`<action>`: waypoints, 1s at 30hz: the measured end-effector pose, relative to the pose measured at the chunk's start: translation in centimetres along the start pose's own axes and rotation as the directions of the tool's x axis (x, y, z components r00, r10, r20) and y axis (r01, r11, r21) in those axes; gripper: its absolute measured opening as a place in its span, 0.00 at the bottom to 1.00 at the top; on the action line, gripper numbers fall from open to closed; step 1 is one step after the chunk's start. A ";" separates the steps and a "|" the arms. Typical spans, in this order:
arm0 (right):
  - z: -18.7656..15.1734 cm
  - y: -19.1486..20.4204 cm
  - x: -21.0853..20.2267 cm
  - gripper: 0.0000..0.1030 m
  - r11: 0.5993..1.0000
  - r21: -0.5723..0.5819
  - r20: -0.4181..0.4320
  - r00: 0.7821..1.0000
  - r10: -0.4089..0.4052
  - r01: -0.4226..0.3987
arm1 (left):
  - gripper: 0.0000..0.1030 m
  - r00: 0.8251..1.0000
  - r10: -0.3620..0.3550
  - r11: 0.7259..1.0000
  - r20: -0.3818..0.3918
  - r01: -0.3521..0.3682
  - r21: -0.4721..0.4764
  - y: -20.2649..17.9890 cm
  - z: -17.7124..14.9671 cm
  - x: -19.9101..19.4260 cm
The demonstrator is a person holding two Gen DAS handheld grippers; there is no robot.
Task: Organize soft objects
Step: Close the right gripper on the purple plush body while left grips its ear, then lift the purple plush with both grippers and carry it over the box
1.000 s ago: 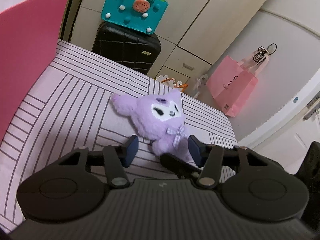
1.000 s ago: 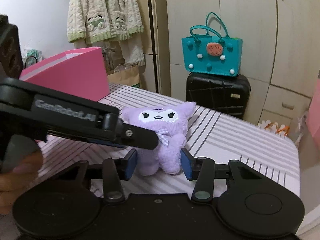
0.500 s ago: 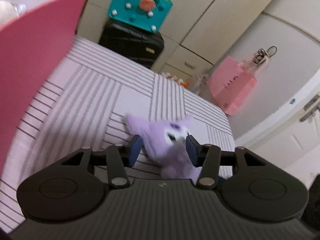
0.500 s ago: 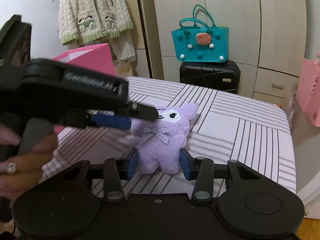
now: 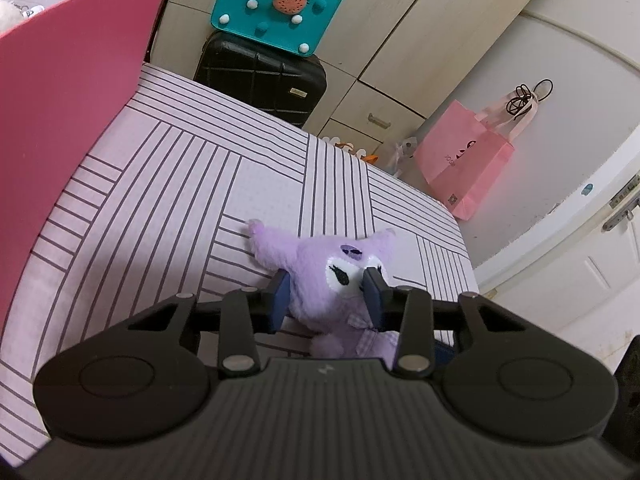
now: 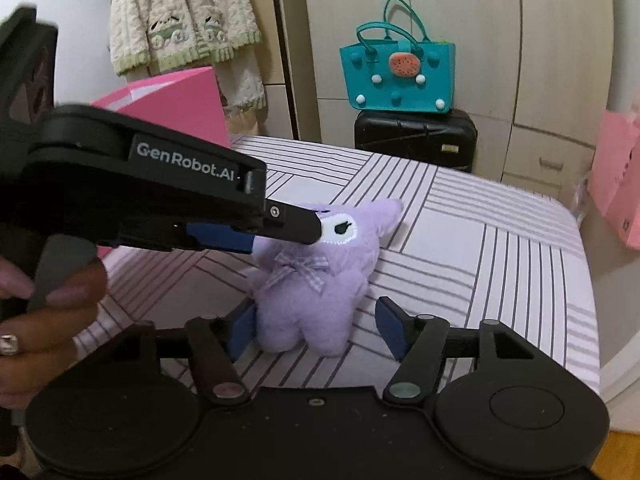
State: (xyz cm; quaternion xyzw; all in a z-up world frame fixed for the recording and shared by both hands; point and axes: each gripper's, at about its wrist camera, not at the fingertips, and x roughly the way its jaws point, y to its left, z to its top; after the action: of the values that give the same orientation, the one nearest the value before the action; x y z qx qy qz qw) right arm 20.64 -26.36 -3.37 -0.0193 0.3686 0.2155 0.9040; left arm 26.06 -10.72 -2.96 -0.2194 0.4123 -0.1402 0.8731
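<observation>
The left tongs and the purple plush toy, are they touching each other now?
Touching. In the left wrist view the closing left tongs press their blue pads into both sides of the purple plush toy at its head.

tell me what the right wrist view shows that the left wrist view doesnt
Only the right wrist view shows the knit cardigan hanging behind, a hand, and the right gripper, its jaws opening, clear of the toy's legs. Only the left wrist view shows white stuff inside the pink box. Both show the purple plush, the left gripper closing on its head, the teal bag and the suitcase.
</observation>
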 end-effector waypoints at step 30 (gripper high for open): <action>1.4 4.9 -6.2 0.56 0.990 0.015 -0.008 0.990 0.142 -0.142 | 0.32 0.999 -0.027 0.982 -0.037 0.033 0.188 -1.1 -1.0 -10.8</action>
State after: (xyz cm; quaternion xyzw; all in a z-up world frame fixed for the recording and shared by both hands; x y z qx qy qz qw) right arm 15.57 -23.98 2.44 0.0126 0.3748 0.2765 0.8848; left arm 18.49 -7.32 4.10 -0.1396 0.4086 -0.1955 0.8805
